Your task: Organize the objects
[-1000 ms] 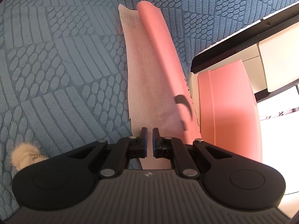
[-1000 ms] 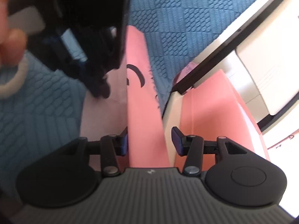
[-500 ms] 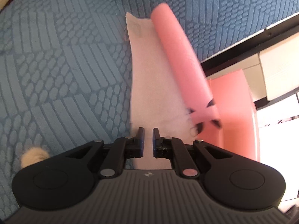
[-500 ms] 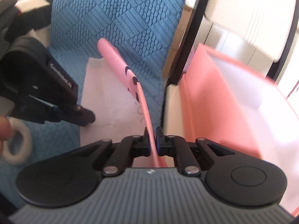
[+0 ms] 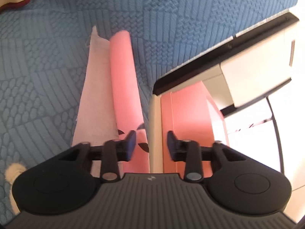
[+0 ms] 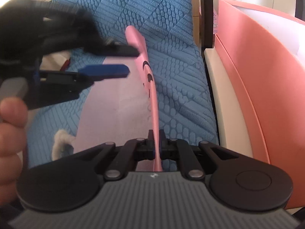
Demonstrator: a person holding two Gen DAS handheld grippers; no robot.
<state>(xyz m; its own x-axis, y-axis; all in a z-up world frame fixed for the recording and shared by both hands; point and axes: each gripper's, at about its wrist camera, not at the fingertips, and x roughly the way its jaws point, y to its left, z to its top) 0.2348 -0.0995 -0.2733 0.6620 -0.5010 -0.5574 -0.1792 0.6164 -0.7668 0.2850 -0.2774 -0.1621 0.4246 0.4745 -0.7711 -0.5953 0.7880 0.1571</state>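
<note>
1. Since a second ago the right tool [image 6: 154,143] has gone from open around the pink cloth's edge to clamped on it and rolled over, while the left tool [image 5: 151,145] has let go of the cloth and its jaws are opening, with nothing between them.
2. Biggest thing around is the blue quilted bed cover [image 5: 47,66], which carries everything; at its right edge sits a cream bed frame rail [image 6: 225,95] with a dark strip.
3. Next down is the pink storage box [image 6: 257,76], standing just beside the bed past that rail. My guess is that's where stuff gets sorted into, which would explain working at this edge.
4. Then the pink cloth [image 6: 152,87]. It lies on the cover near that edge, one side flat showing a pale, fuzzy underside, the other side folded up and over, a brighter salmon pink with small black curved marks printed on it. It looks thin and floppy.
5. The right tool is pinching the raised flap, so that edge stands up like a fin. Looks like a fold in progress: one tool carries the flap, the other gets out of the way.
6. A hand [image 6: 9,137] on the left tool's handle shows in the right view.
7. Smallest: a cream fluffy pom-pom [image 5: 14,171] lying on the cover near the cloth's flat side.
</note>
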